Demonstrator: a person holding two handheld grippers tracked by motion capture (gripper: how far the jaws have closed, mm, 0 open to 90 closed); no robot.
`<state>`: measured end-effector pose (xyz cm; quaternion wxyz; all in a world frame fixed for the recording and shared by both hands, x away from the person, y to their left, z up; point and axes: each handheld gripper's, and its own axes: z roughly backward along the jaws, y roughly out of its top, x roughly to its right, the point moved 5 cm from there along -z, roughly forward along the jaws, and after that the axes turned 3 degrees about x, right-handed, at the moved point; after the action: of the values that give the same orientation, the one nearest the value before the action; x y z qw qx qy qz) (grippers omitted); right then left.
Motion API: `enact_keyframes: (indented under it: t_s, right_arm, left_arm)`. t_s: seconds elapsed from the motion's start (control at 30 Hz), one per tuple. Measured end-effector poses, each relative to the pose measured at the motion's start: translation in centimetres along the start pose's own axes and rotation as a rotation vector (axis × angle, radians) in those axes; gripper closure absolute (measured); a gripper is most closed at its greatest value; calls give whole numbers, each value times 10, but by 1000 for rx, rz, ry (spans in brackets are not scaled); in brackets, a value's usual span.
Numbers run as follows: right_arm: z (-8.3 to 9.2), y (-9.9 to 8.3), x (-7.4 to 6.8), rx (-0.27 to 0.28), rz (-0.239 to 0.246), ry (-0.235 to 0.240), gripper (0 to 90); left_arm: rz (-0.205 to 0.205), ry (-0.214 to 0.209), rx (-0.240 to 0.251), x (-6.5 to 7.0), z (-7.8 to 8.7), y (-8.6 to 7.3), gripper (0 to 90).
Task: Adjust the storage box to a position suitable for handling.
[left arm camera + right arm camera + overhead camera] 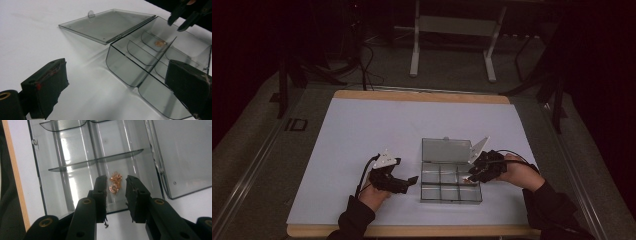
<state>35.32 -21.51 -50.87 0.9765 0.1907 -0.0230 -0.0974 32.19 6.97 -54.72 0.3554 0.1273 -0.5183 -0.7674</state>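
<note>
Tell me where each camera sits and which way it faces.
High view: above the table, looking forward and down; both forearms, left gripper, right gripper.
Left gripper view: low on the table, facing the open box; its own jaws.
Right gripper view: above the box, looking down at the gold trinket; its own jaws.
Shared: the box.

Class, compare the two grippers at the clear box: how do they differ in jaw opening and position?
The left gripper has jaws spread wide, while the right gripper has jaws set narrowly apart. The left gripper sits beside the compartment box; the right gripper is over the box, its jaws flanking a small copper-coloured chain without touching it. Both have black jaws and hold nothing.
</note>
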Motion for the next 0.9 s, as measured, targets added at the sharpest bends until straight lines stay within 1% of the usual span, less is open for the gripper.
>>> enact_keyframes:
  t_s: [0.03, 0.1, 0.13, 0.17, 0.23, 0.3, 0.33, 0.37, 0.43, 0.47, 0.53, 0.57, 0.6, 0.63, 0.7, 0.73, 0.77, 0.83, 0.9]
  right_arm:
    - [1, -1, 0, 2, -6, -4, 700]
    - [2, -2, 1, 7, -13, -9, 700]
    - [3, -3, 2, 8, -25, -10, 689]
    - [6, -7, 3, 20, -39, -19, 676]
    - [8, -8, 3, 32, -52, -20, 662]
    - [9, -9, 4, 40, -62, -25, 654]
    - [11, -10, 4, 67, -81, -25, 644]
    - [12, -10, 4, 81, -92, -25, 637]
    - [13, -10, 5, 91, -100, -29, 623]
    - [15, -11, 5, 118, -118, -37, 609]
    - [16, -13, 6, 148, -139, -41, 600]
    - [16, -13, 6, 148, -139, -41, 600]
    - [17, -14, 7, 161, -147, -47, 591]
    - [20, -16, 9, 186, -163, -54, 586]
    - [22, -18, 11, 207, -181, -63, 576]
    - [23, -19, 12, 216, -189, -67, 573]
    - [23, -19, 12, 216, -189, -67, 573]
    - [25, -21, 15, 234, -214, -82, 564]
    - [27, -24, 19, 253, -249, -94, 559]
  left_arm:
    - [-6, 12, 4, 0, 0, 0, 48]
    - [-6, 7, -1, 0, 1, 0, 47]
    - [-7, 13, -3, 0, 1, 1, 47]
    - [-4, 9, -6, 0, 1, 1, 45]
    - [7, 2, -13, 1, 1, 2, 42]
    - [9, 0, -20, 3, 0, 3, 42]
    - [11, -5, -25, 4, 0, 4, 42]
    - [15, -10, -40, 6, -1, 6, 42]
    - [15, -11, -47, 6, -2, 7, 41]
    - [14, -9, -55, 7, -2, 8, 41]
    - [10, -16, -65, 9, -4, 14, 40]
    - [10, -16, -65, 9, -4, 14, 40]
    - [7, -17, -68, 10, -5, 16, 40]
    - [2, -15, -73, 10, -6, 18, 40]
    - [-6, -14, -85, 11, -7, 22, 41]
    - [-2, -19, -81, 13, -9, 26, 41]
    - [-2, -19, -81, 13, -9, 26, 42]
    - [2, -24, -76, 14, -11, 29, 46]
    - [7, -32, -77, 15, -13, 31, 46]
